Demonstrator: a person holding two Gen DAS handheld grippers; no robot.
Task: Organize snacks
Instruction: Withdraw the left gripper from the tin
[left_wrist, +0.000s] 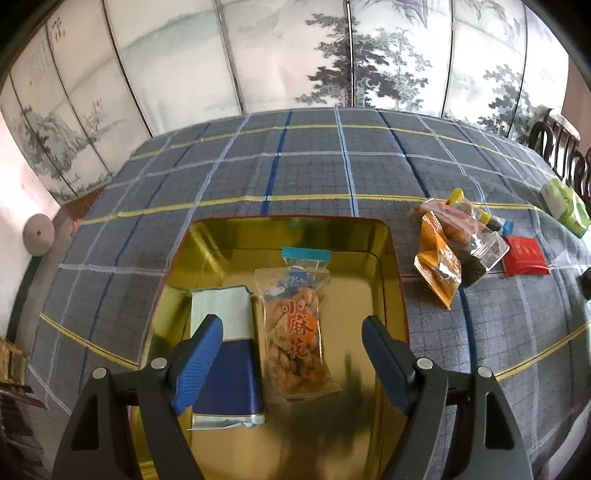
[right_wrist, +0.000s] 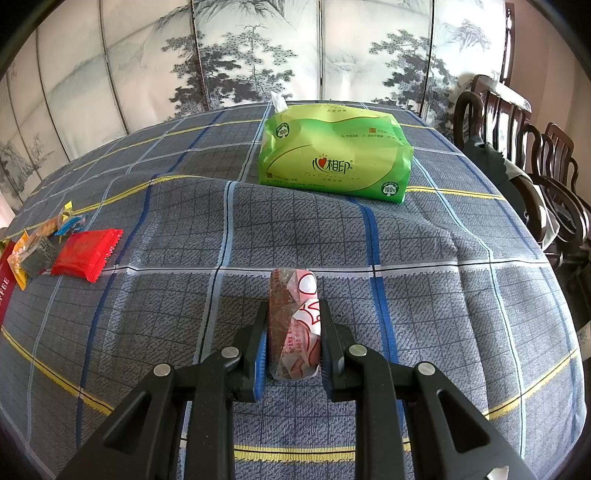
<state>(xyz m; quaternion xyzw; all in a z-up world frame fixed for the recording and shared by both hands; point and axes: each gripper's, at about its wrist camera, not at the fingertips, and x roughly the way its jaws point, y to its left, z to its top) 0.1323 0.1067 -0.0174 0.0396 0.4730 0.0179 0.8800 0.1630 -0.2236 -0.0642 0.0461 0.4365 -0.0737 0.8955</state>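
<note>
The bench under its plaid cloth carries a gold tin, which holds two snacks side by side: a blue-and-white packet and a clear bag of fried twists. A small heap of wrapped snacks waits outside, beside the tin. The left tool hangs wide open and empty over the tin. The right tool is clamped on a red-and-white wrapped snack, apparently next to go in.

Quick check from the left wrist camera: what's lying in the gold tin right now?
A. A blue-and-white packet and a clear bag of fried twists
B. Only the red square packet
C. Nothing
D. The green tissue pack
A: the blue-and-white packet and the clear bag of fried twists lie side by side on the floor of the gold tin.
</note>
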